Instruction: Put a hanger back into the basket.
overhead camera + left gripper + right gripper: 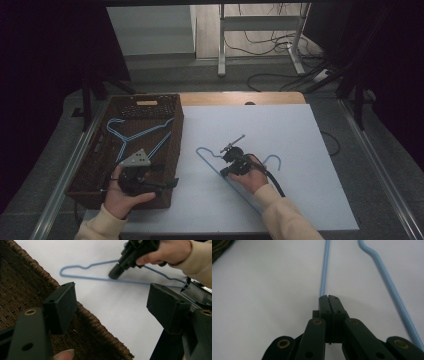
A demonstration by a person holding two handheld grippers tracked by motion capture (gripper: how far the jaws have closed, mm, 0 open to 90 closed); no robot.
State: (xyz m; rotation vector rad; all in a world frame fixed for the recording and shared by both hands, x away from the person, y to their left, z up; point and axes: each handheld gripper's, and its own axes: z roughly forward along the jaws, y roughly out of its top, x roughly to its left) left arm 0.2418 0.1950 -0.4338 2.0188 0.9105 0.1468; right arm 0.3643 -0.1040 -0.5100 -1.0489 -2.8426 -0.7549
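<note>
A light-blue wire hanger (pixel 210 162) lies flat on the white tabletop (pixel 280 130). My right gripper (pixel 225 172) is shut on its long straight bar. In the right gripper view the bar (pixel 324 270) runs out from the closed jaw tips of the right gripper (pixel 328 298), and another arm of the hanger passes to the right. My left gripper (pixel 165 175) is open over the near right corner of a brown wicker basket (pixel 177 130), holding nothing. Between the wide jaws of the left gripper (pixel 112 302) I see the hanger (pixel 82 277) and the right gripper (pixel 115 272) touching it.
A second blue hanger (pixel 135 135) lies inside the basket, which stands on the table's left side. The basket's woven rim (pixel 100 327) runs just under my left jaws. Beyond the far table edge are a desk frame (pixel 222 40) and cables on the floor.
</note>
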